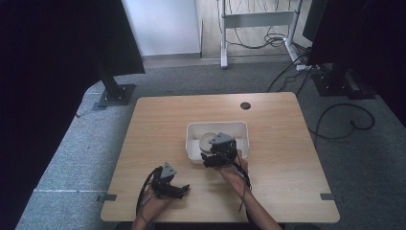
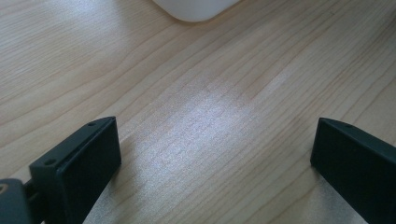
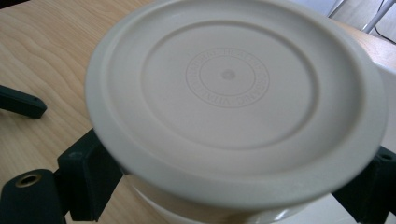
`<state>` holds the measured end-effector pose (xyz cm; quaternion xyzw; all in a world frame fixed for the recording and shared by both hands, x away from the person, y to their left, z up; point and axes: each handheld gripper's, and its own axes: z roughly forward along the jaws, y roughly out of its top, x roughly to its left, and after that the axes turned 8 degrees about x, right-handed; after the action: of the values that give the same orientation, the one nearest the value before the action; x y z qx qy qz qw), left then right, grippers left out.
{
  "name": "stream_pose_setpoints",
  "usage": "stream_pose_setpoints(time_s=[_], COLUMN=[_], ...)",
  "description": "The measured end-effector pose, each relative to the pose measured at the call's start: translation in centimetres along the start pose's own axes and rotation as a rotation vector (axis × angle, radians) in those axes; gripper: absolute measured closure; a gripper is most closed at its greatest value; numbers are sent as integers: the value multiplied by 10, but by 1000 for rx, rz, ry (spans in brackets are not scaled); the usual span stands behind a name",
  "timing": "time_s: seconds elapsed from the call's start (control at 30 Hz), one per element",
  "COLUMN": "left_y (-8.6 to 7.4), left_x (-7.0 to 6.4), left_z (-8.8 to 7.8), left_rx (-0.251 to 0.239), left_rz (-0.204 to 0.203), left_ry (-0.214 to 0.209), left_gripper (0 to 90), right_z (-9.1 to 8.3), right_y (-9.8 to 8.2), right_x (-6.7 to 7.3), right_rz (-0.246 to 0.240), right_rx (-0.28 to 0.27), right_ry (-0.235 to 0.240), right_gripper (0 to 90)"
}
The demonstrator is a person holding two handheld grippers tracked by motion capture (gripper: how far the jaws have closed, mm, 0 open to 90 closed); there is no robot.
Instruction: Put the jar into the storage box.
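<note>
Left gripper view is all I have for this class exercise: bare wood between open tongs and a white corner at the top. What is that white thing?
Observer: It is a white rectangular tray in the middle of the table.
Operator: And what is the other hand doing?
Observer: The right tongs grip a round cream container, one jaw on each side just below its lid.

Embossed ring on lid (image 3: 227, 77), illegible

Wooden counter (image 1: 158, 122) with a dark round hole (image 1: 245, 105) near its far edge; grey carpet (image 1: 72, 153) around, cables (image 1: 344, 120) trailing right, white frame (image 1: 258, 21) behind.
</note>
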<state>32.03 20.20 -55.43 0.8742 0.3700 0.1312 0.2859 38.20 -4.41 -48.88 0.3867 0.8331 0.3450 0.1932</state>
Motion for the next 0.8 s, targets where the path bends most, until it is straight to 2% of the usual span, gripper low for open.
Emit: stream_pose_setpoints(time_s=[0.53,0.8], left_y=[0,0], left_x=[0,0], left_z=[0,0], left_rx=[0,0], left_rz=[0,-1], left_ry=[-1,-1], left_gripper=[13,13], right_z=[22,36], right_y=[1,-1], right_x=[-7,-8], right_rz=[42,47], right_rx=[16,37], right_ry=[-32,-51], right_gripper=[96,95])
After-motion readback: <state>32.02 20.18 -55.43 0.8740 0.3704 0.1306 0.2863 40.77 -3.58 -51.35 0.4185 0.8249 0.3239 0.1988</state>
